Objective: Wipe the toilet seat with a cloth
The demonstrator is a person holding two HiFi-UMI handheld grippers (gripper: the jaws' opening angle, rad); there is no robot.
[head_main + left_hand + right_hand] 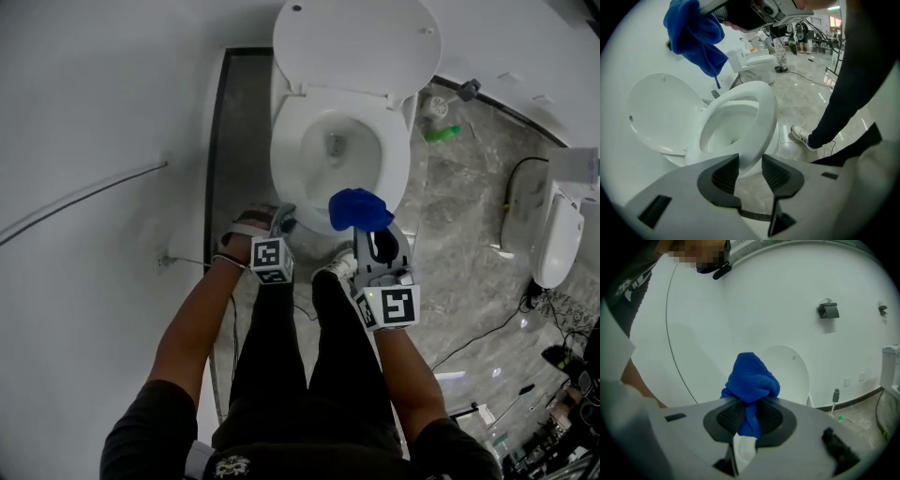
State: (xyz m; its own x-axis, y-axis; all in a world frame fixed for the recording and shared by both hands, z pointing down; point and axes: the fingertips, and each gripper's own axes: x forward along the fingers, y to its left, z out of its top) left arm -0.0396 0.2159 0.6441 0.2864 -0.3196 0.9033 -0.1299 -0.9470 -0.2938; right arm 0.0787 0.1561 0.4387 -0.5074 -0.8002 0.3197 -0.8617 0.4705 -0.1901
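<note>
The white toilet (pixel 286 159) stands ahead with its lid (pixel 356 42) raised and its seat ring (pixel 398 155) around the bowl. My left gripper (pixel 284 222) is low at the bowl's front left. In the left gripper view its jaws (pixel 750 164) stand open, and the seat's front rim (pixel 764 112) is just beyond the tips, untouched. My right gripper (pixel 370 230) hovers over the front right of the seat, shut on a bunched blue cloth (pixel 359 208). The cloth (pixel 751 378) bulges out above the pads and hangs at the top of the left gripper view (pixel 693 35).
A white wall (pixel 94 112) runs along the left. A second toilet (pixel 556 234) stands at the right, with cables (pixel 487 328) on the marble floor. A green bottle (pixel 441 133) lies behind the toilet. The person's legs and shoes (pixel 337 267) are just before the bowl.
</note>
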